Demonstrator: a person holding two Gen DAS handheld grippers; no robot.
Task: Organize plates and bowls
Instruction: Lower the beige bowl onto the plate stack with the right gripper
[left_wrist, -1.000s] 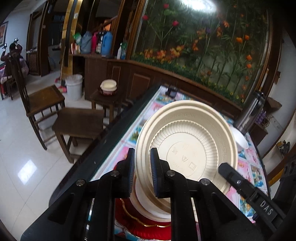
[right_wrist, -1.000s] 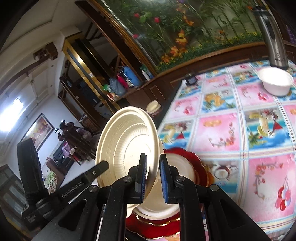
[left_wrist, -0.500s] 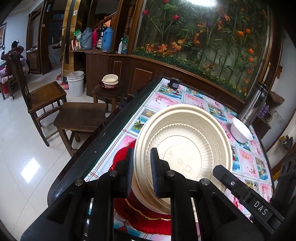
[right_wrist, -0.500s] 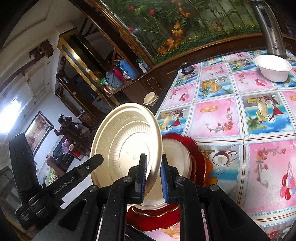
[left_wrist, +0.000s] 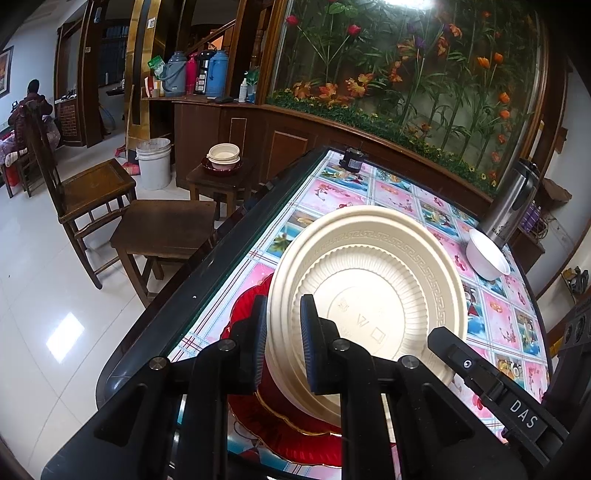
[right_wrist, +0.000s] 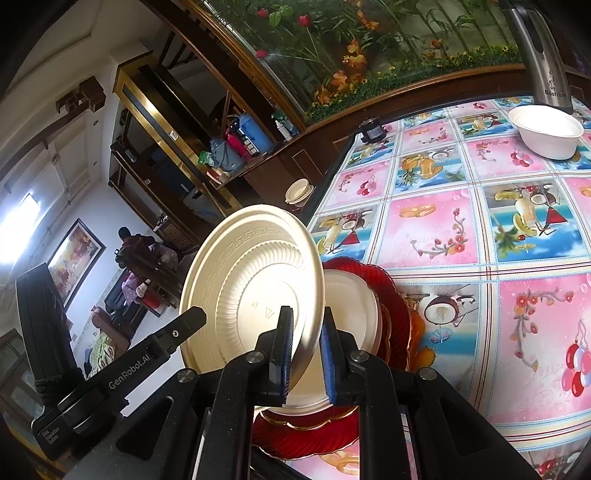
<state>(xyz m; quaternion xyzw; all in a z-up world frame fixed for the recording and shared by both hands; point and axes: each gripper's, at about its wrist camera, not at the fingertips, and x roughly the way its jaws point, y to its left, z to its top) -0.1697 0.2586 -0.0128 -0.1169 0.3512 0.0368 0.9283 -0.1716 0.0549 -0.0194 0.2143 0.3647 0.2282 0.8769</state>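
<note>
A cream plate (left_wrist: 369, 288) (right_wrist: 251, 280) stands on edge, tilted, just above the near left of the table. My left gripper (left_wrist: 283, 306) is shut on its left rim. My right gripper (right_wrist: 306, 314) is shut on the opposite rim. Each gripper's black body shows in the other's view: the right one (left_wrist: 487, 380) and the left one (right_wrist: 147, 358). Under the held plate lies a red scalloped plate (left_wrist: 243, 314) (right_wrist: 369, 273) with another cream plate (right_wrist: 351, 306) resting on it. A white bowl (left_wrist: 487, 254) (right_wrist: 546, 129) sits at the far right.
A steel flask (left_wrist: 513, 203) (right_wrist: 539, 48) stands behind the bowl, and a small black object (left_wrist: 352, 158) sits at the far table corner. Left of the table are wooden stools (left_wrist: 162, 221), a chair (left_wrist: 92, 184), a bucket (left_wrist: 153, 162) and a side stool with stacked bowls (left_wrist: 223, 155).
The held plate has sunk slightly toward the red plate, and both views now look further down onto the table. Both grips are unchanged.
</note>
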